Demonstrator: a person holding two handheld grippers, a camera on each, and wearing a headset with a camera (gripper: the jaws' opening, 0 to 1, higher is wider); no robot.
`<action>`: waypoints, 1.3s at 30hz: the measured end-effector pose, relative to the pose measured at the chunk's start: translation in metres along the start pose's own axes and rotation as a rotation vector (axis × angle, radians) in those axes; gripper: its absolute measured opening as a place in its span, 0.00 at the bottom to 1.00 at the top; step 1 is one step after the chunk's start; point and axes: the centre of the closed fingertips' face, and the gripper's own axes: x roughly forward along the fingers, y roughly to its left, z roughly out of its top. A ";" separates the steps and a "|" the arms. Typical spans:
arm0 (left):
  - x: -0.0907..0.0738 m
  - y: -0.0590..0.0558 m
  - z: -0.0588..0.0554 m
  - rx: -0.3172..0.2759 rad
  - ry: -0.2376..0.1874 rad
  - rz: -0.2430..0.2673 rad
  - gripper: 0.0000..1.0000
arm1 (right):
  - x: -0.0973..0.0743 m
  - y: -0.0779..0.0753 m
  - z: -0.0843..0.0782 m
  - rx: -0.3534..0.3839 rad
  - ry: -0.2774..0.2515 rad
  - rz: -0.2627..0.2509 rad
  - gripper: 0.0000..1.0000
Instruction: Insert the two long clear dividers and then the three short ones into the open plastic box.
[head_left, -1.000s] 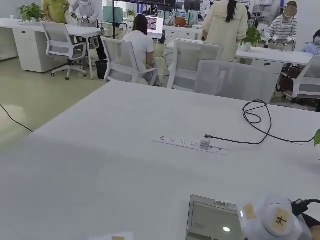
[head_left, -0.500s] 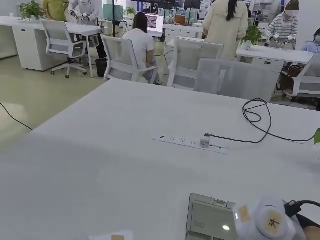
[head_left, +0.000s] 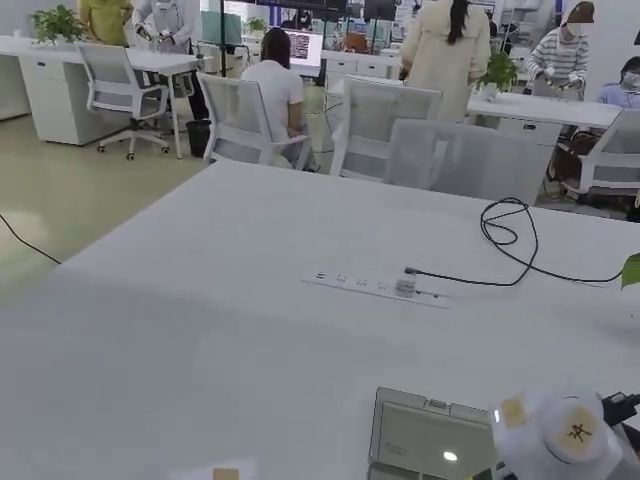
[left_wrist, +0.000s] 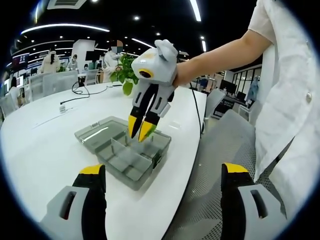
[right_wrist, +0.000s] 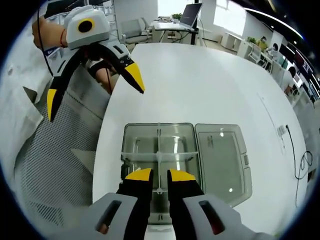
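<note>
Right gripper (right_wrist: 160, 176): jaws narrowed to a slit, yellow tips nearly together. It hangs directly over the open plastic box (right_wrist: 140, 140), tips pointing down into it. A thin clear long divider (right_wrist: 159, 140) runs lengthwise down the middle of the box, and its edge passes into the slit. Whether the jaws are pinching it or only straddling it cannot be told, as clear plastic on clear plastic gives no visible contact.

Left gripper (left_wrist: 164, 170): jaws spread wide, holding nothing. It is held back off the table edge on the person's side, well apart from the box.

Box: sits near the person's edge of the white workbench (right_wrist: 200, 85), lid (right_wrist: 220, 155) folded flat beside it. A short cross divider (right_wrist: 175, 156) meets the long one around mid-length. The number of dividers seated cannot be counted.

Step, as judged: a divider is being seated or pressed home, with part of the set still to go. The next move would need the piece kept upright, lined up with its slots, then pushed straight down, as a tilt could jam it.

Farther out: power strip (head_left: 375, 285) and looped black cable (head_left: 510, 240) on the bench.
</note>
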 end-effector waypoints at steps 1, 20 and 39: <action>0.000 0.000 0.000 0.000 0.001 0.000 0.98 | -0.003 0.000 0.001 0.009 -0.013 -0.004 0.13; -0.004 0.003 -0.002 -0.004 0.009 0.019 1.00 | -0.067 0.009 -0.013 0.089 -0.106 -0.067 0.30; -0.007 0.009 -0.003 -0.011 0.017 0.028 1.00 | -0.104 0.015 -0.125 0.140 0.062 -0.084 0.42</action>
